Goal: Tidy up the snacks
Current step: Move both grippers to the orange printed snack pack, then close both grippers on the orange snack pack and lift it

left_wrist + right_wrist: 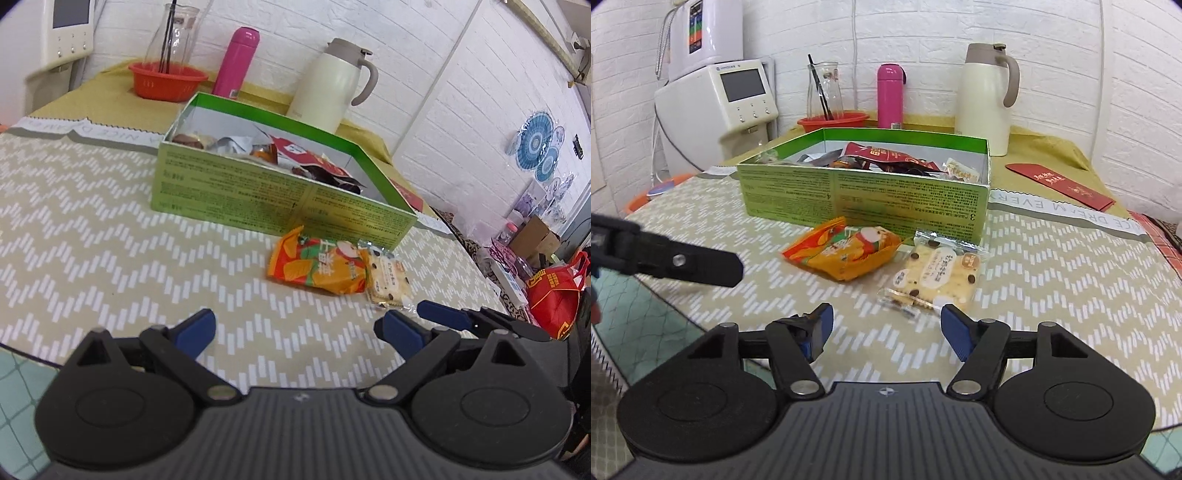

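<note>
A green cardboard box (pixel 240 192) (pixel 886 195) stands open on the zigzag tablecloth and holds several wrapped snacks (pixel 875 153). Just in front of it lie an orange snack packet (pixel 317 266) (pixel 846 254) and, to its right, a clear-wrapped cracker packet (pixel 388 277) (pixel 938 277). My left gripper (pixel 299 332) hovers open and empty, short of the orange packet. My right gripper (pixel 888 330) is open too, with nothing between its blue pads, just short of the cracker packet. In the right wrist view a black finger of the left gripper (pixel 701 266) reaches in from the left.
Behind the box stand a cream thermos jug (pixel 986 99), a pink bottle (pixel 890 96) and a red basket (pixel 831 122) holding a glass carafe. A water dispenser (pixel 738 99) sits back left, a red envelope (pixel 1060 184) back right. The table edge (pixel 29 354) runs near left.
</note>
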{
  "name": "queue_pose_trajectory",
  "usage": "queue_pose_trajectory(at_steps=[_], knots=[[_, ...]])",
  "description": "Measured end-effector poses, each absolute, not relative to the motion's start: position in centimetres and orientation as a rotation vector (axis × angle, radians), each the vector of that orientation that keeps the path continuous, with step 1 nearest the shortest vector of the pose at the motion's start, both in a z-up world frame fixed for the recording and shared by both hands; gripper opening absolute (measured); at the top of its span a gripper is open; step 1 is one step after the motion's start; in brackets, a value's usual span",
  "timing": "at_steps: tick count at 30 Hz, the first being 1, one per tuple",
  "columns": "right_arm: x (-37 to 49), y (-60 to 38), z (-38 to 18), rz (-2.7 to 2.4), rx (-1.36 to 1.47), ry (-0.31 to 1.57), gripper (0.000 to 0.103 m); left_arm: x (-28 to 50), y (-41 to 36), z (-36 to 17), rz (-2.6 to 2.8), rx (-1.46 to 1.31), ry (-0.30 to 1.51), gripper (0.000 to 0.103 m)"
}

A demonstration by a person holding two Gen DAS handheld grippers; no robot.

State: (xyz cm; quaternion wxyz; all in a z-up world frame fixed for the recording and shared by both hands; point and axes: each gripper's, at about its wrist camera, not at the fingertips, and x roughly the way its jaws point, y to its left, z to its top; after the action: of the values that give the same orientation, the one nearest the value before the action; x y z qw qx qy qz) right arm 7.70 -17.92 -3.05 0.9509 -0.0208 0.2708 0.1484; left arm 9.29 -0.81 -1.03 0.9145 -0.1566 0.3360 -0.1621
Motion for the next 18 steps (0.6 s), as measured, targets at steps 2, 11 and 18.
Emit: queue_pose_trajectory(at_steps=[2, 11, 18], knots=[[8.2, -17.4, -2.8, 0.329, -0.043, 0.542, 0.095, 9.4, -0.6, -1.0, -0.337, -0.328, 0.693, 0.096], [10.6, -15.9, -2.9, 0.34, -0.034, 0.563, 0.092, 11.7, -0.2, -0.2, -0.337, -0.287, 0.653, 0.094], [11.4, -15.6, -3.3, 0.312, -0.013, 0.563, 0.076, 17.1, -0.5, -1.5, -0.357, -0.323, 0.71, 0.062]])
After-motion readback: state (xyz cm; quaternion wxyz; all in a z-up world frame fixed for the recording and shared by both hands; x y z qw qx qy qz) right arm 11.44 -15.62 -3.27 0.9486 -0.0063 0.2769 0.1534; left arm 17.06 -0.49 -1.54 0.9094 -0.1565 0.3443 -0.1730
